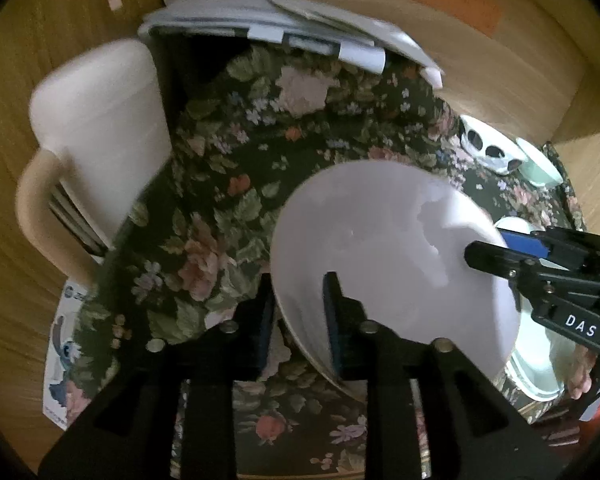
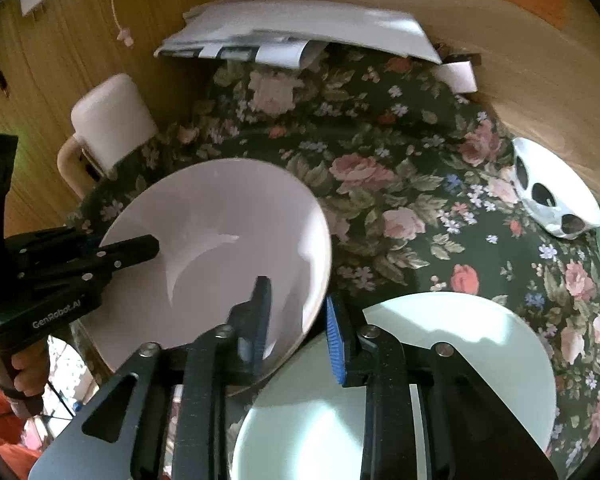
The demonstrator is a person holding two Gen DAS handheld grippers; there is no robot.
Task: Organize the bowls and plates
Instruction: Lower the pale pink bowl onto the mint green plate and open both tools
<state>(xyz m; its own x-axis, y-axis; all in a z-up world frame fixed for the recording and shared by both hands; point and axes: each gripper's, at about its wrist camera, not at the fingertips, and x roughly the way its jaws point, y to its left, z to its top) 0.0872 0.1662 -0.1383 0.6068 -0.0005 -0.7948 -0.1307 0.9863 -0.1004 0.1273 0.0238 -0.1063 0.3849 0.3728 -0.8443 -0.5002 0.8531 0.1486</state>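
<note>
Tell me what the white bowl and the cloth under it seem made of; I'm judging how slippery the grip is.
White bowl: probably glazed ceramic, though melamine can't be excluded; smooth and glossy, with a bright highlight inside. Floral tablecloth: looks like matte woven or printed fabric, with no shine and soft folds.

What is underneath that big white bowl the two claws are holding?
Under the white bowl, held at its rim by the left gripper and right gripper, lies the floral tablecloth. A pale green plate sits beside it, partly beneath its edge. What lies directly below the bowl is hidden.
</note>
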